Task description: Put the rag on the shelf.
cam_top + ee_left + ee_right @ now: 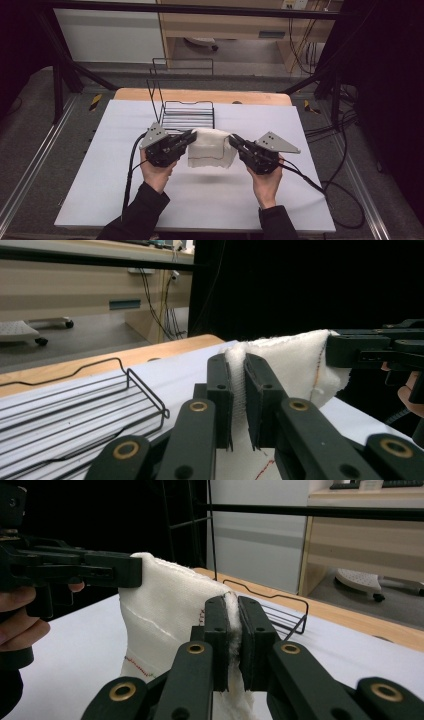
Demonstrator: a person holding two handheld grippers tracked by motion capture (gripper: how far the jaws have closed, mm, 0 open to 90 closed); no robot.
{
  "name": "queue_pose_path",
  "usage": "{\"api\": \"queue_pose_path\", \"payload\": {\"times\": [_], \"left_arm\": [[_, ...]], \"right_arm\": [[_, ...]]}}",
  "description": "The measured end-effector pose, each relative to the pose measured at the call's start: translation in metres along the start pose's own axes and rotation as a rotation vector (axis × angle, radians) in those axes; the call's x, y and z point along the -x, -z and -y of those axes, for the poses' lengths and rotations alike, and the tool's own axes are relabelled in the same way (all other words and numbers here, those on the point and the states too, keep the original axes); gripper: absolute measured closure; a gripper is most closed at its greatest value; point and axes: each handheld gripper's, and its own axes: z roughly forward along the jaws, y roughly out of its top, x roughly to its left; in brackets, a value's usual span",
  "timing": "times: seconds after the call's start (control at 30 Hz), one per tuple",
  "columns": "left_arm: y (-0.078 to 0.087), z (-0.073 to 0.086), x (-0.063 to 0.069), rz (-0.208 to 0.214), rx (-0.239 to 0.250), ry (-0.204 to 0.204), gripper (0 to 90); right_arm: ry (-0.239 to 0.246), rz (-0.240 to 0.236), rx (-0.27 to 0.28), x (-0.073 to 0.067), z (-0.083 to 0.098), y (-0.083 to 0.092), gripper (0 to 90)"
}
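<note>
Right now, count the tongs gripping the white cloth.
2. The left tongs pinch the white cloth at its left top corner; the right tongs pinch its right top corner.

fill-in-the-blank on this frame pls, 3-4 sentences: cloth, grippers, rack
1. The left gripper and the right gripper each pinch a top corner of a folded cloth whose colour is ____.
2. The cloth hangs between them, lifted ____ the table.
3. Beyond the cloth on the table stands a black ____ rack.
4. The jaws of both grippers are ____ on the cloth.

Missing words: white; above; wire; shut
</note>
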Motion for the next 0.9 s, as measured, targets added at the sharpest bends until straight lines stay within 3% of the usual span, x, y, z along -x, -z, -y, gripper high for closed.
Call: {"api": "queue_pose_path", "payload": {"times": [0.53,0.9], "left_arm": [[0.011,-0.027,-0.002,-0.022,0.076,-0.014,81.7],[0.017,-0.046,-0.008,-0.032,0.101,-0.022,81.6]], "right_arm": [[0.019,0.007,0.08,-0.008,-0.029,-0.004,84.0],[0.025,0.006,0.113,-0.011,-0.048,-0.011,84.0]]}}
